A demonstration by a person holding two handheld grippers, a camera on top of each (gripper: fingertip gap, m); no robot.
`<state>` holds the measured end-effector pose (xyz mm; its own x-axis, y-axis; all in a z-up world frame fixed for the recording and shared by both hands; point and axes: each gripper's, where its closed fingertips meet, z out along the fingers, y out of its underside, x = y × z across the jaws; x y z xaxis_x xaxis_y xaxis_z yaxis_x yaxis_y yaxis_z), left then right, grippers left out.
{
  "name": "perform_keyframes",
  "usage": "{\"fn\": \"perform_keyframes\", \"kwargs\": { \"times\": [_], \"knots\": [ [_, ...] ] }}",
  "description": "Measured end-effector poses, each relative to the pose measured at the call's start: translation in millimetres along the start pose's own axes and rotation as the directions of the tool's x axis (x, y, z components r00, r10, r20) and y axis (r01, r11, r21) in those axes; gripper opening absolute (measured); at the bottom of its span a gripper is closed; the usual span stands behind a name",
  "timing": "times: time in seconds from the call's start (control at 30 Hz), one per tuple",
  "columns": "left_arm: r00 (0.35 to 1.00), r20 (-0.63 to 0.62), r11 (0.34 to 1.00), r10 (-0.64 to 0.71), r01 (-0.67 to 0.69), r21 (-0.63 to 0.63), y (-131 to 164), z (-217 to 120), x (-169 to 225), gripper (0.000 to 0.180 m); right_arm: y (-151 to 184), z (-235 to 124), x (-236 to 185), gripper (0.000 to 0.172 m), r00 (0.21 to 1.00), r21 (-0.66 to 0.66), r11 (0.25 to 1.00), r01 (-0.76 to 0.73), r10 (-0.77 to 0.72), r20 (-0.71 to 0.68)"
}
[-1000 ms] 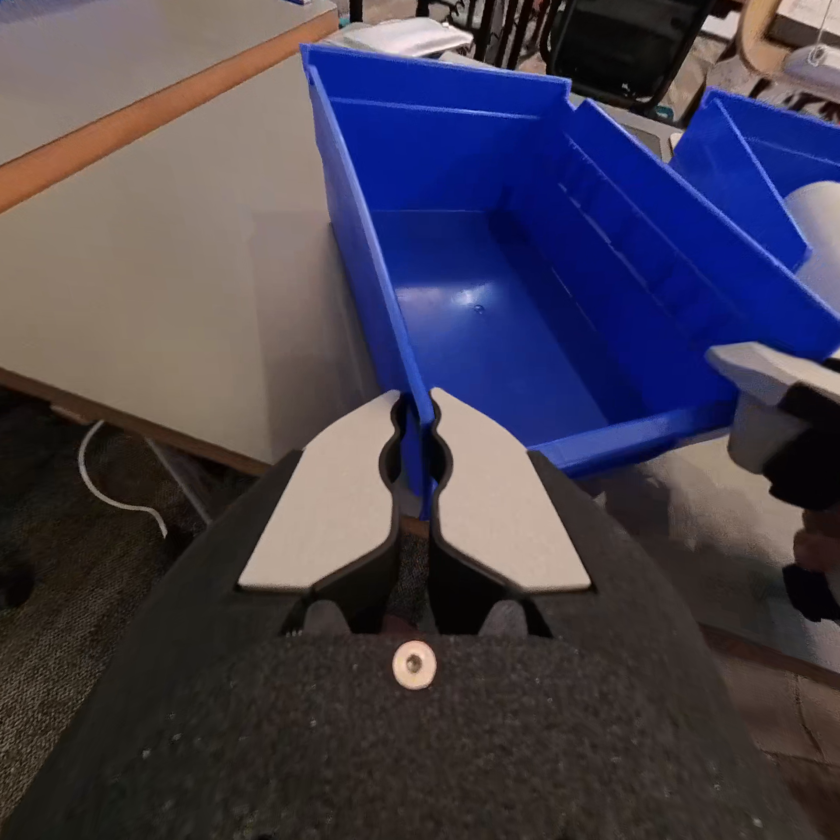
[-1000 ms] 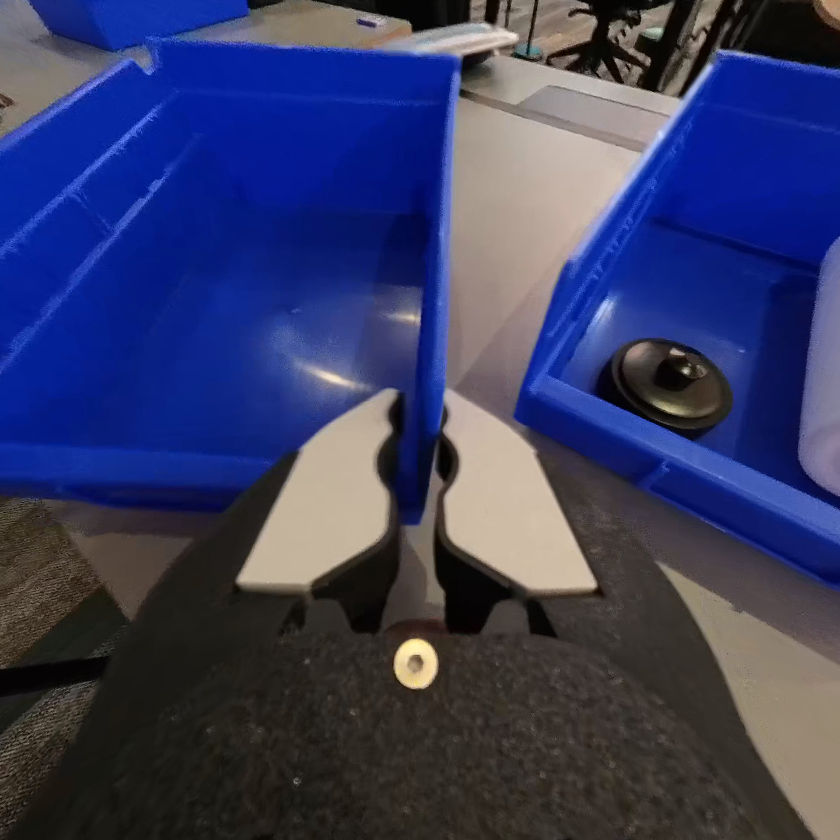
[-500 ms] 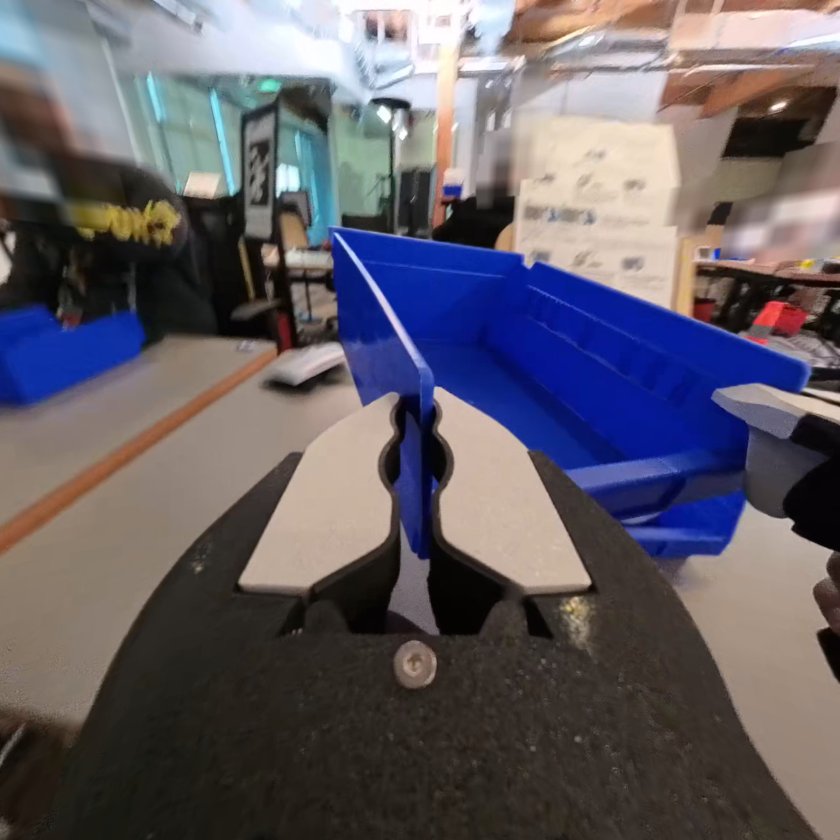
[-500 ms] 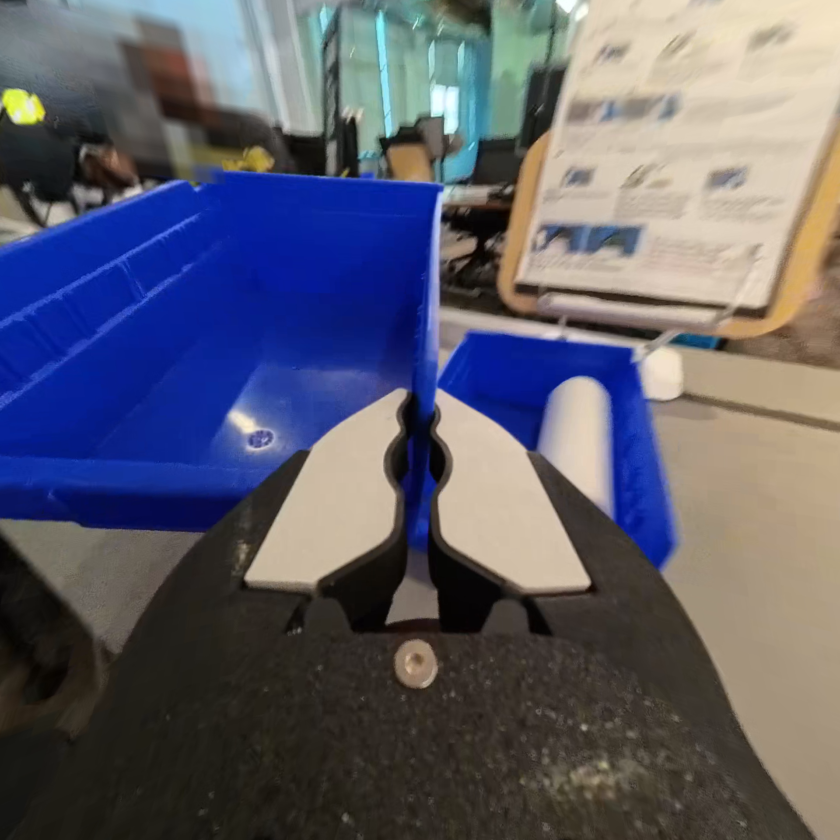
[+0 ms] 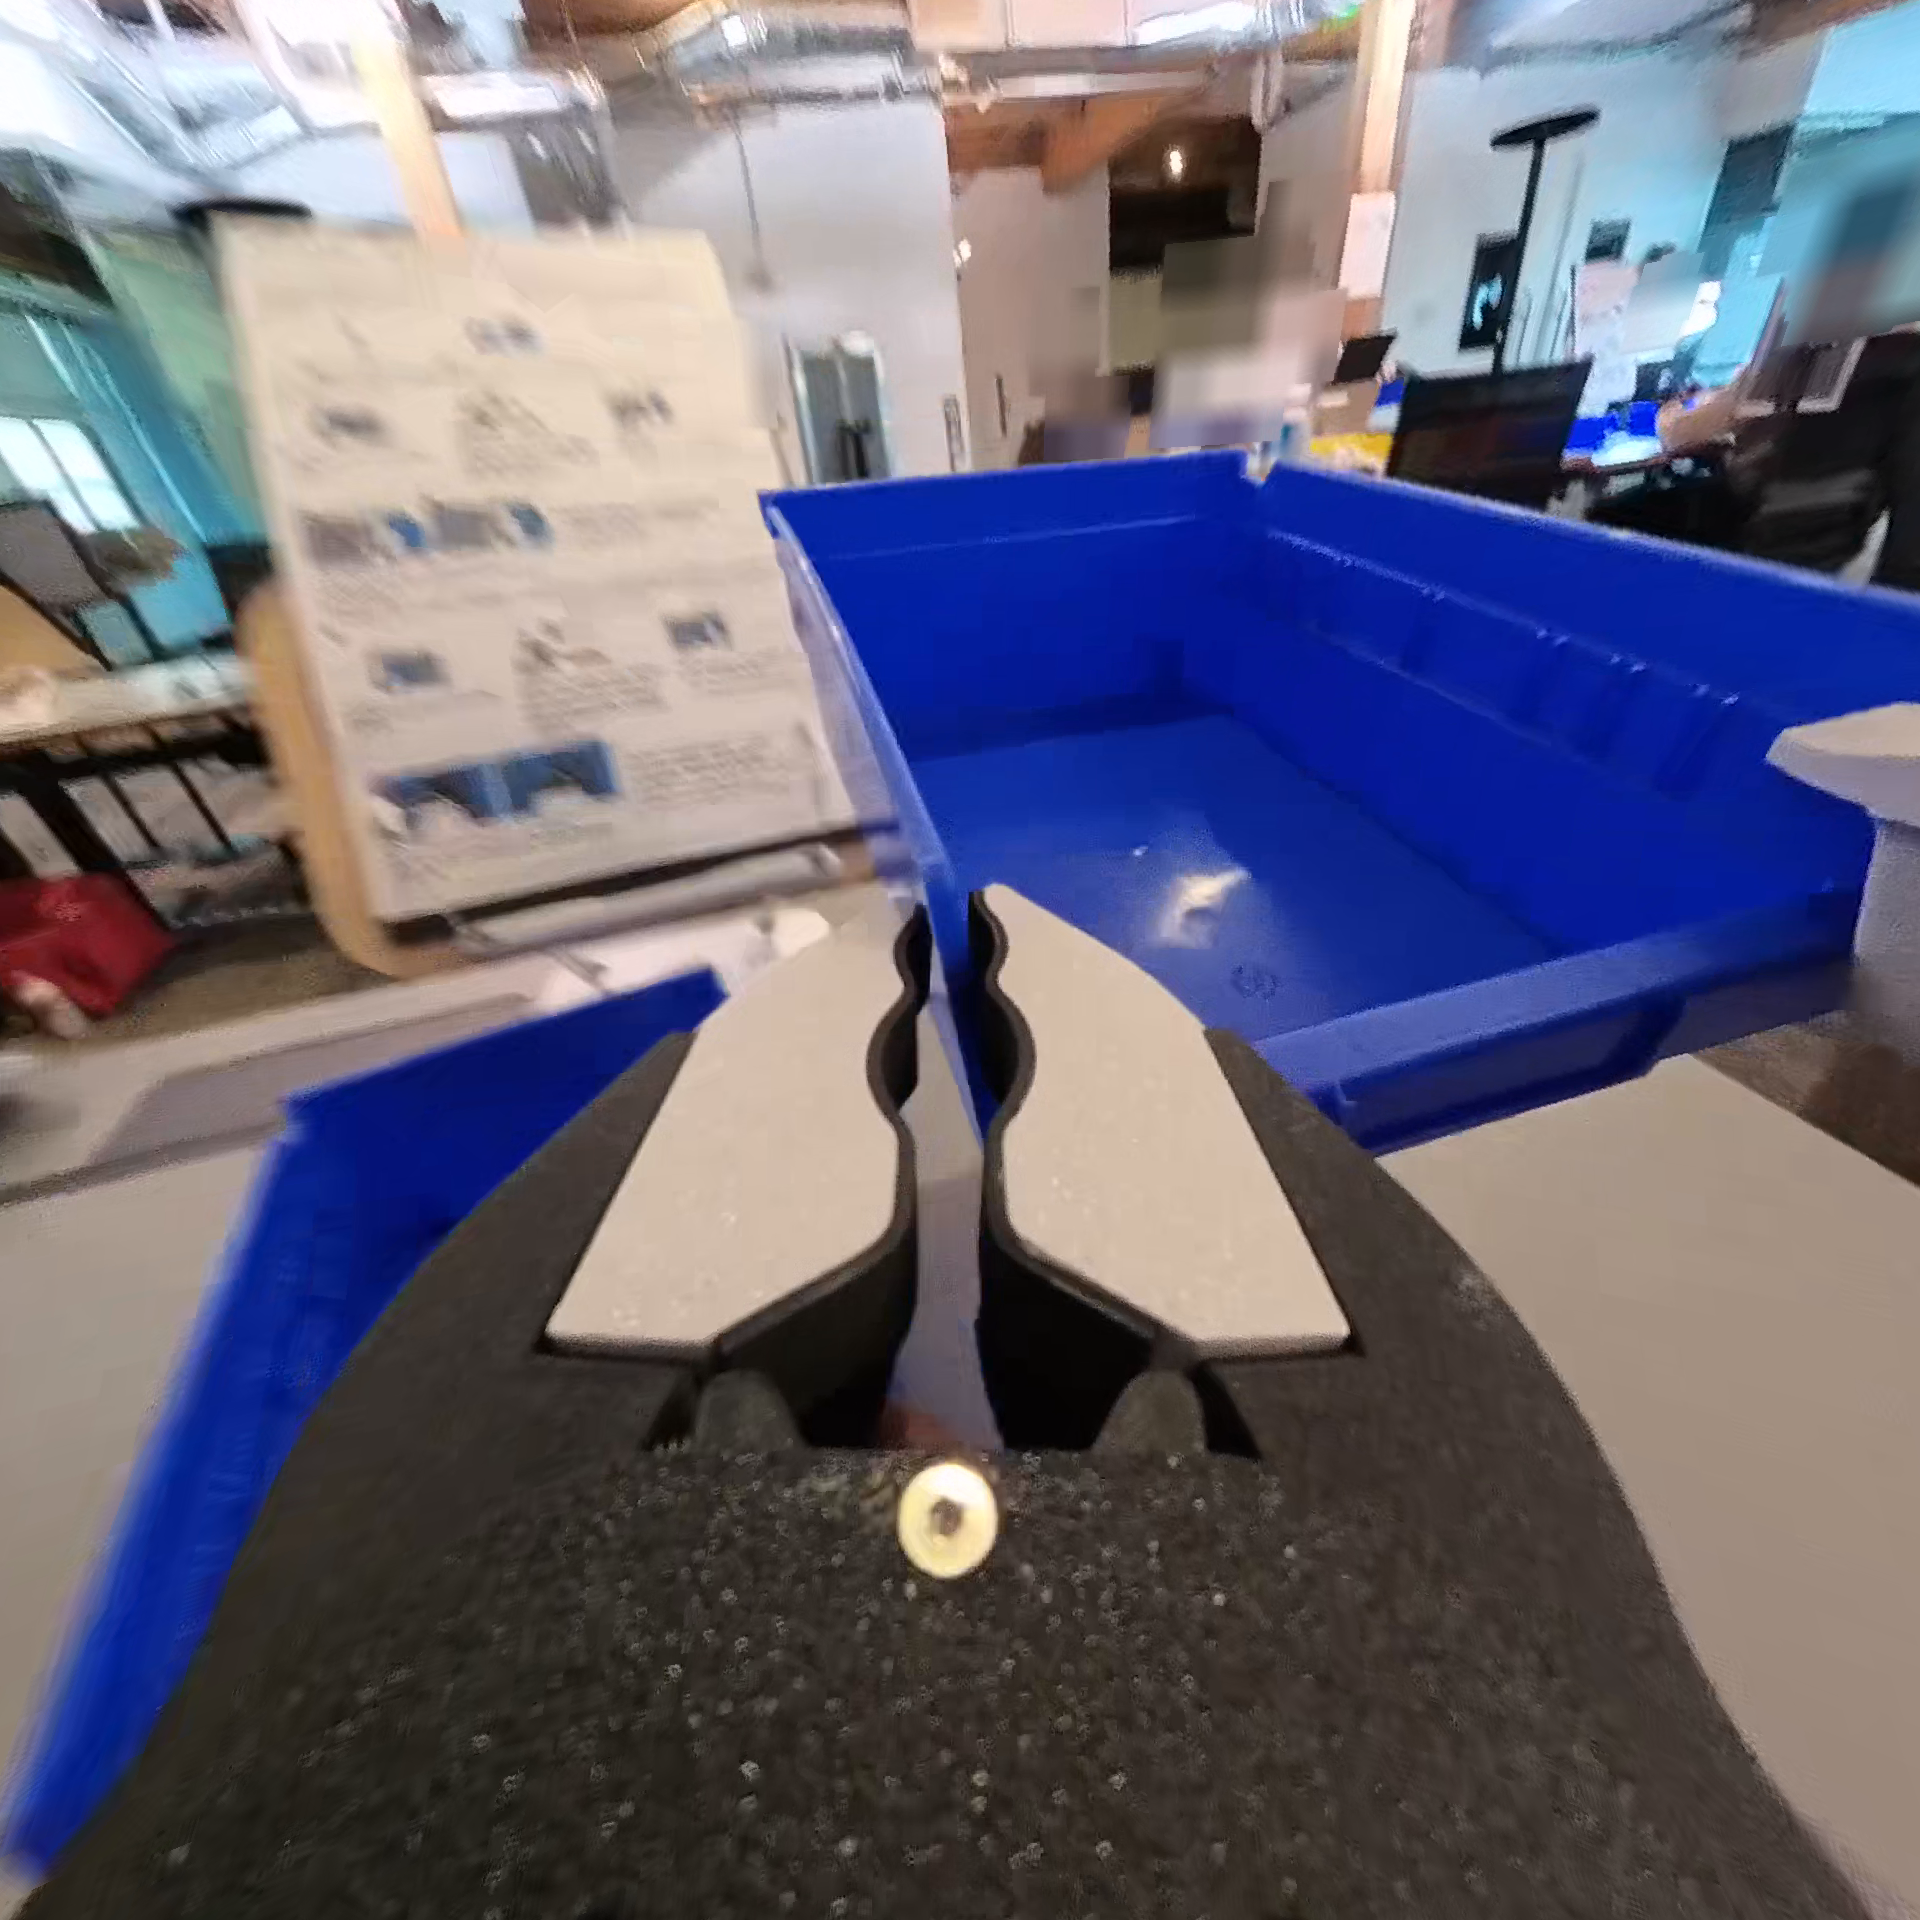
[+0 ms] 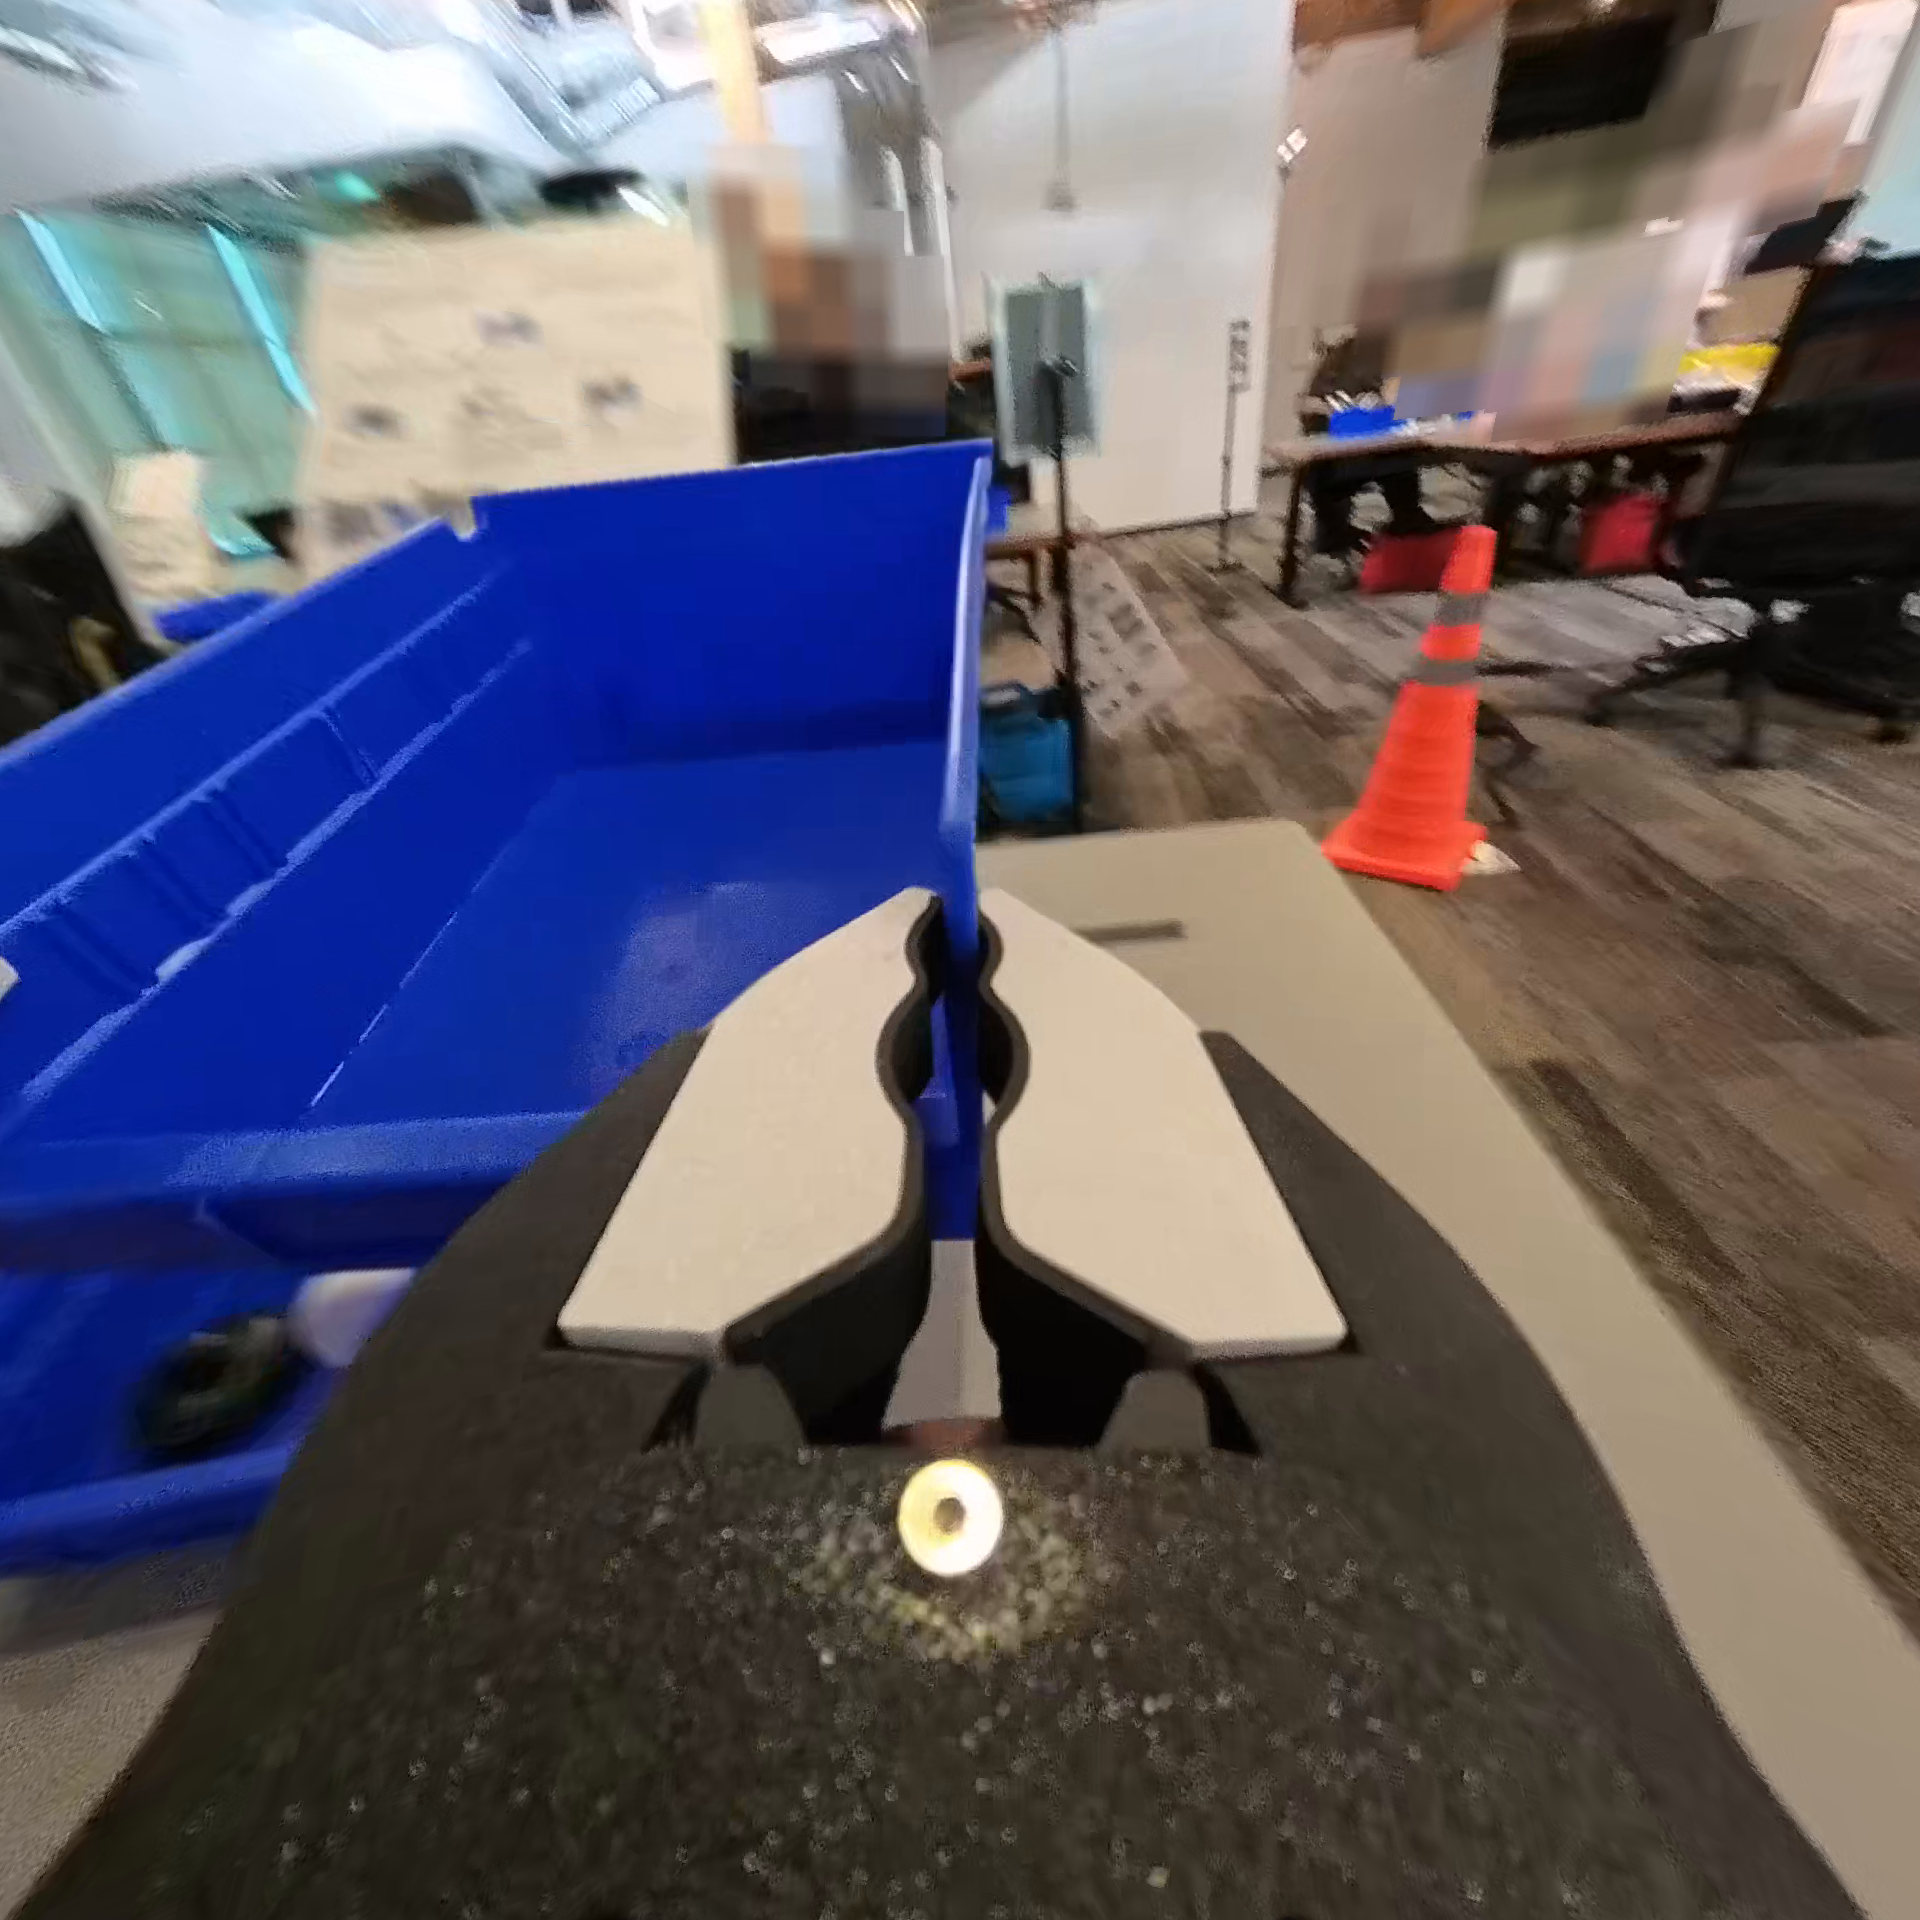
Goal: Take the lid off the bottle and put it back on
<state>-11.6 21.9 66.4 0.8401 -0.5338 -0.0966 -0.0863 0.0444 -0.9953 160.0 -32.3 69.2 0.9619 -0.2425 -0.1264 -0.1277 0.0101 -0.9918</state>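
Clamping opposite walls of the empty blue bin (image 5: 1351, 831), left gripper (image 5: 948, 920) and right gripper (image 6: 961, 920) hide most of a second bin (image 6: 125, 1455) below

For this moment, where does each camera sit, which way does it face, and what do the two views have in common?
Left wrist view: mounted on the left claw, looking along its fingers, which clamp the left wall of the empty blue bin; beyond it a poster board; the right claw's tip at the right edge.
Right wrist view: on the right claw, clamping the bin's right wall; floor and orange cone beyond.
Shared: the same bin, gripped from opposite sides, and a second blue bin beneath.
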Motion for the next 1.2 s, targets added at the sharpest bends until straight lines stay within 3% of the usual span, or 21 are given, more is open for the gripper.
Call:
{"fn": "perform_keyframes", "kwargs": {
  "times": [0.13,0.27,0.37,0.5,0.63,0.8,0.97,1.03,1.13,1.2],
  "knots": [
    [0.999,-0.036,0.99,-0.036,0.031,-0.134,72.4,41.1,71.9,0.005,53.7,16.1,86.7,0.002,0.997,-0.124,0.992,0.003,-0.013,-0.076],
    [0.997,-0.056,0.974,-0.057,0.043,-0.221,121.1,55.0,108.0,0.007,102.2,27.5,130.5,0.002,0.996,-0.183,0.98,-0.08,0.071,-0.057],
    [0.998,-0.054,0.968,-0.045,0.03,-0.251,140.8,64.7,114.0,0.007,131.1,36.8,143.5,0.003,0.995,-0.222,0.971,-0.092,0.083,-0.049],
    [0.996,-0.047,0.963,-0.072,0.057,-0.263,150.0,70.5,109.4,0.007,138.2,45.1,143.1,0.002,0.999,-0.24,0.971,-0.005,-0.004,-0.035],
    [0.984,-0.04,0.927,-0.173,0.149,-0.344,178.9,74.9,99.3,0.005,179.3,50.1,136.3,0.003,0.998,-0.415,0.908,-0.062,0.061,-0.016],
    [0.985,-0.054,0.924,-0.162,0.133,-0.357,180.4,76.4,96.3,0.005,181.2,49.9,136.1,0.005,0.98,-0.438,0.887,0.144,-0.19,-0.062],
    [0.992,-0.07,0.932,-0.109,0.078,-0.353,180.0,72.0,99.9,0.007,182.8,55.0,137.0,0.005,0.995,-0.407,0.912,-0.047,0.007,-0.1],
    [0.985,-0.114,0.927,-0.127,0.077,-0.367,179.9,70.9,102.3,0.008,181.9,55.2,137.7,0.005,0.997,-0.406,0.912,-0.048,0.016,-0.08],
    [0.947,-0.247,0.907,-0.205,0.089,-0.411,170.7,61.9,110.7,0.03,172.4,50.7,137.3,0.005,0.996,-0.391,0.92,0.04,-0.067,-0.055],
    [0.929,-0.314,0.925,-0.198,0.071,-0.373,147.2,50.4,102.9,0.042,144.1,43.3,141.8,0.013,0.982,-0.302,0.942,0.143,-0.173,-0.076]
  ]
}}
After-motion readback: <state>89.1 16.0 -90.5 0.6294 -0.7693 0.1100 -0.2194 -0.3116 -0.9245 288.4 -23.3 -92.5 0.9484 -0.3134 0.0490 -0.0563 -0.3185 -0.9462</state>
